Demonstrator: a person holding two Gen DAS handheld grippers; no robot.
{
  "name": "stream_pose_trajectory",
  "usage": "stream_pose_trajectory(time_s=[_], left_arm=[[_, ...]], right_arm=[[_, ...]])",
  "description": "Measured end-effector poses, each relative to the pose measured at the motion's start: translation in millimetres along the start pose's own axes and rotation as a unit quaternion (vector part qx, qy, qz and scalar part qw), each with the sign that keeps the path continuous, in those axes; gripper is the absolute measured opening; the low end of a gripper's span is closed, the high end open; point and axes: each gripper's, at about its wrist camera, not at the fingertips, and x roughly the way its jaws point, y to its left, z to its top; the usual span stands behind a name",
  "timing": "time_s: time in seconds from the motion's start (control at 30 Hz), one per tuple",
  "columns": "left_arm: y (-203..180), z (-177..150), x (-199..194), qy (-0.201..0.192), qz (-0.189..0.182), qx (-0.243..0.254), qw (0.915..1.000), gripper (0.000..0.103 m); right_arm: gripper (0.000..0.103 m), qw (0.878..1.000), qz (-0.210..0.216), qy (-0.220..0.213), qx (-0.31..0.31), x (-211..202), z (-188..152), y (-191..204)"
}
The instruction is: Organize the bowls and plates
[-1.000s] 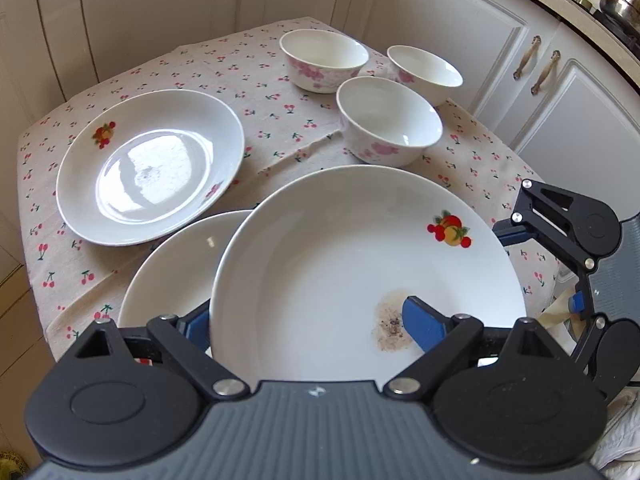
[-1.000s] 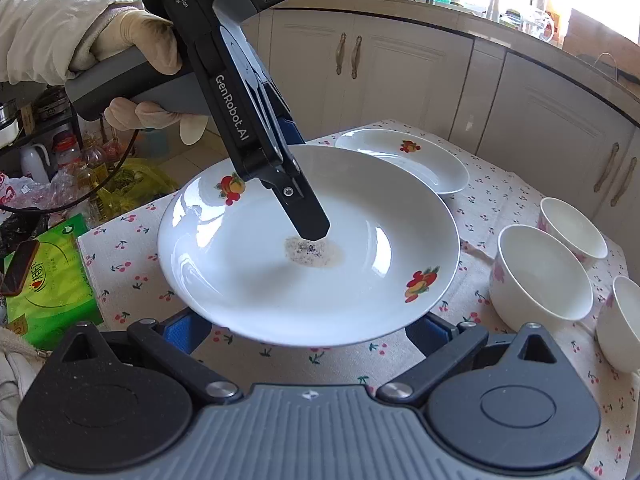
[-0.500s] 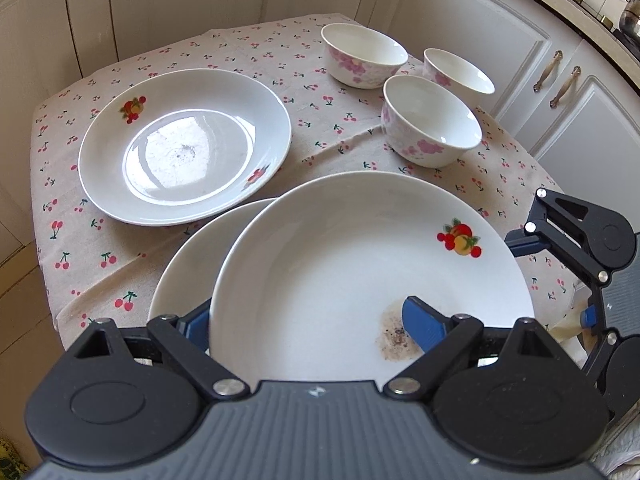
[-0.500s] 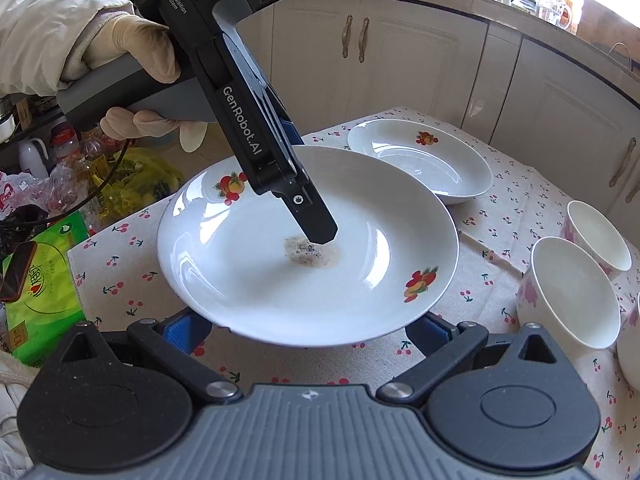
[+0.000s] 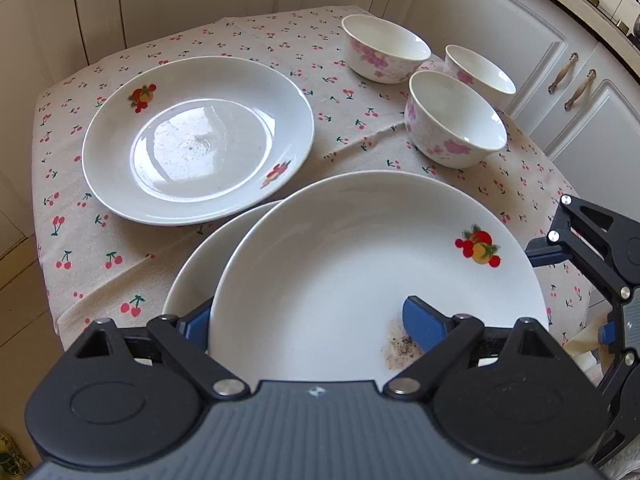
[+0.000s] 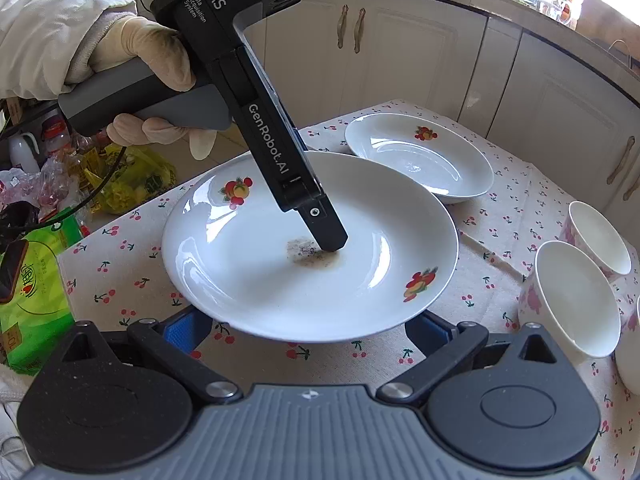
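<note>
Left gripper [image 5: 308, 320] pinches soiled plate [image 5: 360, 264] by rim (thin hold); tilt risks slip. Right gripper [image 6: 308, 326] spread, empty.

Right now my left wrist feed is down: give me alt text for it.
The left gripper clamps the rim of a stained white plate, held over a second plate. Beyond lie a third plate and three pink-flowered bowls on a cherry tablecloth.

Both cams sit low and close. Left wrist view looks across the dirty plate [image 5: 360, 264] toward the far bowls; right wrist view faces it from the right side, also catching the left hand-held gripper [image 6: 328, 240].
</note>
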Motion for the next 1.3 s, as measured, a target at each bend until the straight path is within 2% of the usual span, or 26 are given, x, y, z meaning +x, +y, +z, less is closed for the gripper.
stream_pose_trajectory(time_s=[0.5, 0.97, 1.3], left_arm=[[2, 6, 3, 0.012, 0.017, 0.008, 0.9997, 0.093], [2, 0, -6, -0.006, 0.040, 0.003, 0.9992, 0.094], [-3, -5, -13, -0.020, 0.066, 0.000, 0.9976, 0.094]], right_arm=[[0.103, 1.000, -0.003, -0.004, -0.004, -3, 1, 3], [0.103, 1.000, -0.007, -0.008, 0.007, -3, -4, 0], [0.103, 0.999, -0.032, -0.015, 0.025, -19, -17, -10]])
